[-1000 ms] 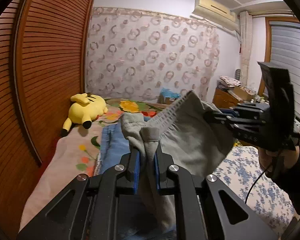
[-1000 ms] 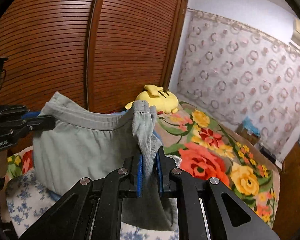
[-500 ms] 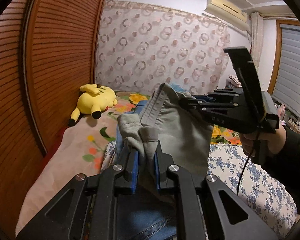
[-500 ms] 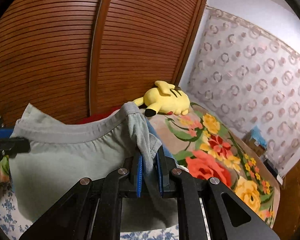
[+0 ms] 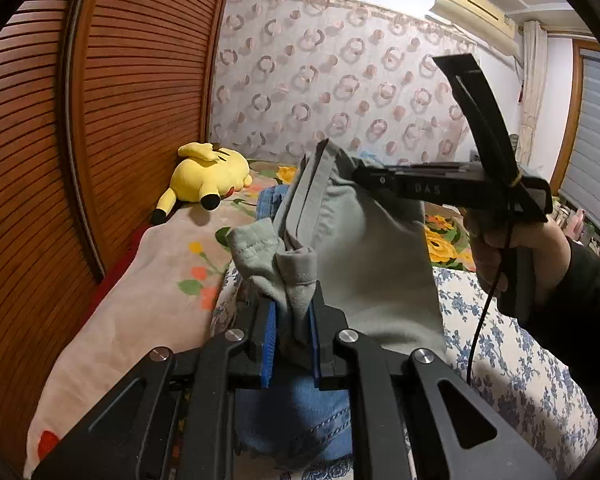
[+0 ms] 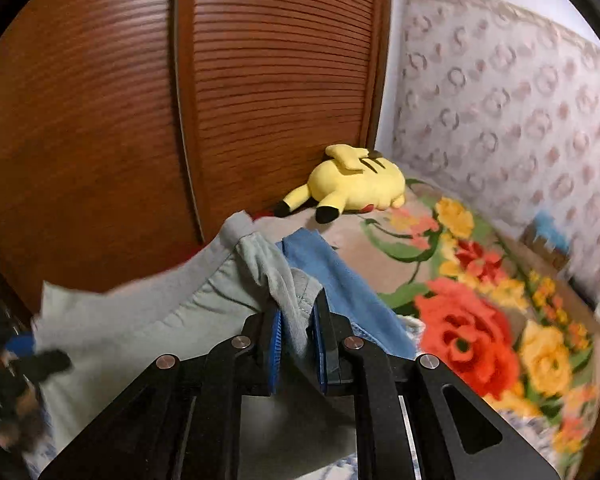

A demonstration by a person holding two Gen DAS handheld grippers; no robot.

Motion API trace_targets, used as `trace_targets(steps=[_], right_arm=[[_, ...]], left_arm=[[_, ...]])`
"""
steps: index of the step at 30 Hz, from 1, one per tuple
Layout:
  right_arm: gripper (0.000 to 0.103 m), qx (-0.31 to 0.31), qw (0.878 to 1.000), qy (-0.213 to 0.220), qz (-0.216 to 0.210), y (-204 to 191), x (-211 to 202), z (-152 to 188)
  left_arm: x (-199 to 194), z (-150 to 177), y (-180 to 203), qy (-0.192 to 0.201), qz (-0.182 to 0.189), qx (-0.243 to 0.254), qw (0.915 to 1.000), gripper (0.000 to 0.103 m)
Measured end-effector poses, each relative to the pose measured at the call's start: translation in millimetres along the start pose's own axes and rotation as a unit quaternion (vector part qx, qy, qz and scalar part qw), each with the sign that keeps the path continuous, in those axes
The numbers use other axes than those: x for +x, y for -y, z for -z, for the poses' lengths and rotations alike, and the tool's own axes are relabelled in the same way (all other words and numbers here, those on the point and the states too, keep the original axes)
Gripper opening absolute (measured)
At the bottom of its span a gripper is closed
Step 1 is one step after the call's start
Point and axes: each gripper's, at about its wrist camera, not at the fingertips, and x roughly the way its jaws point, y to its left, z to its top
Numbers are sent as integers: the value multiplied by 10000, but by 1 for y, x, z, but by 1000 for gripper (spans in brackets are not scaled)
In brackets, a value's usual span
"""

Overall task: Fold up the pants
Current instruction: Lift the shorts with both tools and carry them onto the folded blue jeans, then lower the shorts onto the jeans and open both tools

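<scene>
Grey pants [image 5: 380, 264] hang in the air between my two grippers, waistband stretched across the top. My left gripper [image 5: 294, 316] is shut on one bunched waistband corner. My right gripper [image 5: 360, 174] shows in the left wrist view, shut on the other corner, higher and farther away. In the right wrist view the right gripper [image 6: 298, 328] pinches the grey pants [image 6: 140, 332], and the left gripper [image 6: 28, 360] is blurred at the lower left. The pants' lower part is hidden behind the gripper bodies.
Blue jeans [image 5: 296, 412] lie on the bed under the pants, also seen in the right wrist view [image 6: 332, 276]. A yellow plush toy [image 5: 208, 172] lies by the brown slatted wardrobe [image 5: 100, 120]. The bed has a flowered blanket [image 6: 472, 308] and a blue-flowered sheet [image 5: 512, 360].
Both grippers have moved forward and down over the bed with the pants. The right gripper has swung closer to the left one, so the waistband is less spread.
</scene>
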Motion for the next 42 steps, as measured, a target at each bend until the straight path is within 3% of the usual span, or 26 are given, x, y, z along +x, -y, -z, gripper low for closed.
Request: trace_targets(steps=[6,14,20,30,34,39,42], right_arm=[[36,73,9999,55,75,4,-7,3],[37,207,9996,-79,-191,5,-16,22],[37,443,9981,-363,-230,20,4,31],[44,503,9985,-109,-185,14,-28,24],[47,564,9983,33,-125,6,-49,38],[47,603,9981,89,-22,-7,-74,54],[48,648,9977,172,56,-14,-90,62]], left_arm=[[4,3,-7,-62,-28,-51,10000,14],[12,-1,-9,-192,-135,6,9997,22],[14,0,-9,-269,-179,-3,9995,26],[1,-3,-1,-325,-379,253,9984,29],[-10,-2,3,-221,-380,281,9986,45],[-24,-1,11,-170,-328,414,9985,47],[-30,2,14,-143,-337,471,9982,68]])
